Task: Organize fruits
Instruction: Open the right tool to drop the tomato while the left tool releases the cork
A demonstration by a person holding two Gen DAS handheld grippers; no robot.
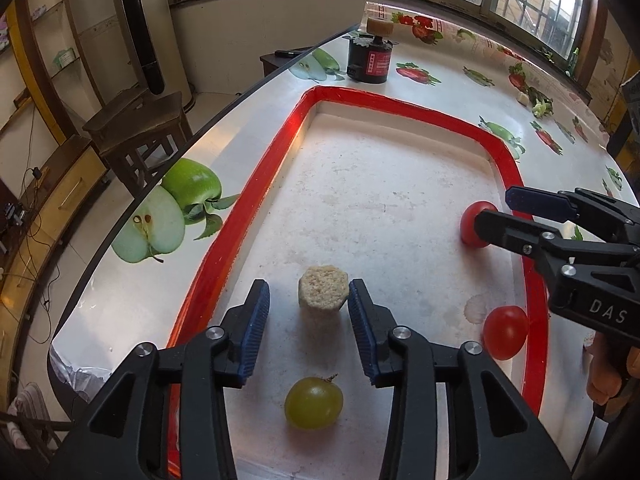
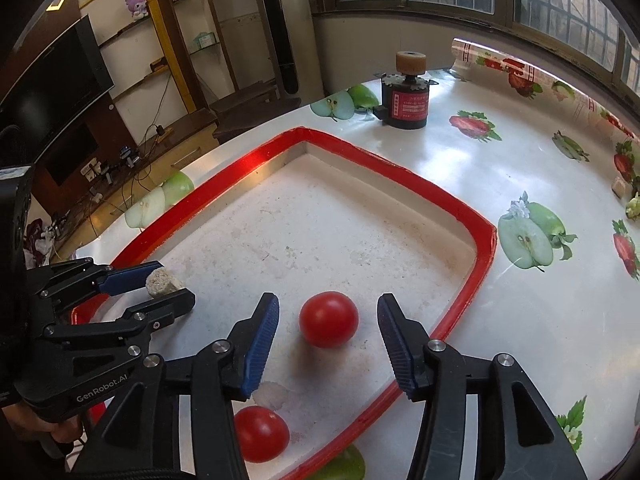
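A white table covered in a glossy cloth printed with apples and strawberries carries a shallow white tray with a red rim, and everything the task concerns lies on the tray floor.

The left gripper has its blue-padded jaws parted and straddles a pale, crumbly hexagonal block; the right-hand pad looks to be touching or just beside the block, the left pad clearly apart, so nothing is gripped. A green grape lies nearer the camera, inside the jaws' span but behind the tips.

The right gripper is wide open and holds nothing. A round red cherry tomato sits between its pads, clear of both, dead ahead along the finger axis. A second red cherry tomato lies closer in, under the left finger, near the tray's near rim.

The tomato being round, no axis matters; I judge the right gripper needs only to close, since the fruit is already centred. The left gripper's block is off-centre toward its right pad.
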